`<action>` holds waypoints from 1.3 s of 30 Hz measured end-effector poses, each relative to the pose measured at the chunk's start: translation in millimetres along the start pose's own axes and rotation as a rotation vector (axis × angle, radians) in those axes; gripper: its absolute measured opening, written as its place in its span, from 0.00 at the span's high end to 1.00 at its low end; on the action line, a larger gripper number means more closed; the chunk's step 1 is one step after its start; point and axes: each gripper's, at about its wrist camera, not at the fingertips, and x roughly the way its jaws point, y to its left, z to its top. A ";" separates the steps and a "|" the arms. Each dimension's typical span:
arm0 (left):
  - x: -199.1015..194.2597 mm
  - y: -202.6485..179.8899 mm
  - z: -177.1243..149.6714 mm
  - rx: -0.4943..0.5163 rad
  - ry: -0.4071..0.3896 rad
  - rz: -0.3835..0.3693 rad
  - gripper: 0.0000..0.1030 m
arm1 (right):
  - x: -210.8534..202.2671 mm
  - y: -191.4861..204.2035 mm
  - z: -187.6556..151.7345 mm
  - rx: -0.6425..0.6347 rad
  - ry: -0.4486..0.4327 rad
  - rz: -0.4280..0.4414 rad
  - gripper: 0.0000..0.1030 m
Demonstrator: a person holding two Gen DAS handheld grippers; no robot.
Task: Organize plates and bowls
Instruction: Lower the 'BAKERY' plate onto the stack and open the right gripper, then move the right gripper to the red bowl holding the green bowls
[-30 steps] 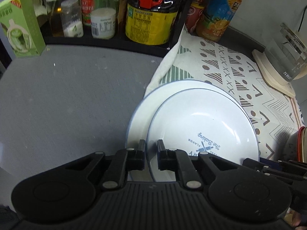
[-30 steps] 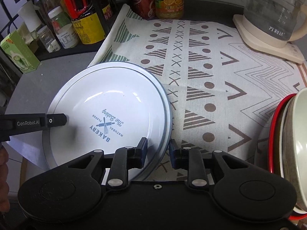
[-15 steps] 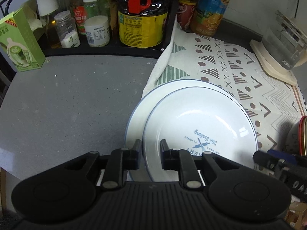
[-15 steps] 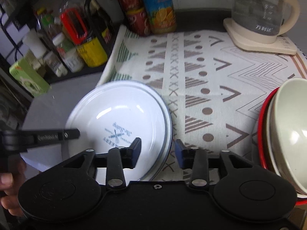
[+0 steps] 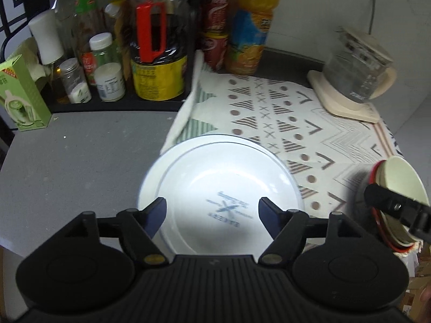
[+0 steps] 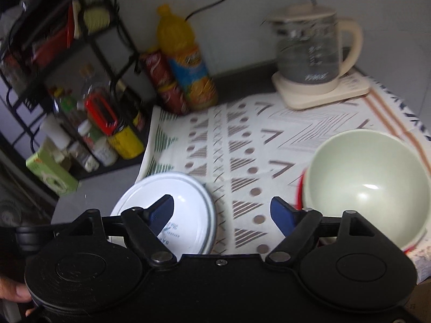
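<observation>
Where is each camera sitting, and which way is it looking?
Left wrist: sits on the left gripper, looking forward and down over its open fingers at the white plates.
Right wrist: sits on the right gripper, open too, facing the patterned cloth between plates and green bowl; a hand peeks in.
Both show plates, bowl, kettle, orange bottle.

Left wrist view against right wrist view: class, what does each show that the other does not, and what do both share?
Only the left wrist view shows the right gripper's fingertip intruding at the edge. Only the right wrist view shows the green bowl's whole interior and the rack's upper shelf. Both share the white plates, patterned cloth, glass kettle and orange juice bottle.
</observation>
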 end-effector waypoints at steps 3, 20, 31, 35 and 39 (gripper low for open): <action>-9.2 -11.8 -5.4 0.019 -0.013 -0.022 0.23 | -16.5 -11.9 -3.7 0.025 -0.033 -0.012 0.18; -48.6 -73.7 -44.6 0.066 -0.029 -0.107 0.16 | -96.8 -71.7 -35.9 0.079 -0.107 -0.099 0.01; -48.1 -98.3 -50.3 0.096 0.010 -0.153 0.13 | -111.0 -98.3 -45.3 0.129 -0.121 -0.118 0.00; -42.9 -107.7 -48.1 0.104 0.009 -0.156 0.13 | -107.6 -108.0 -45.0 0.153 -0.123 -0.120 0.00; -29.1 -115.0 -40.9 0.111 0.021 -0.153 0.13 | -100.4 -115.0 -42.2 0.165 -0.120 -0.146 0.01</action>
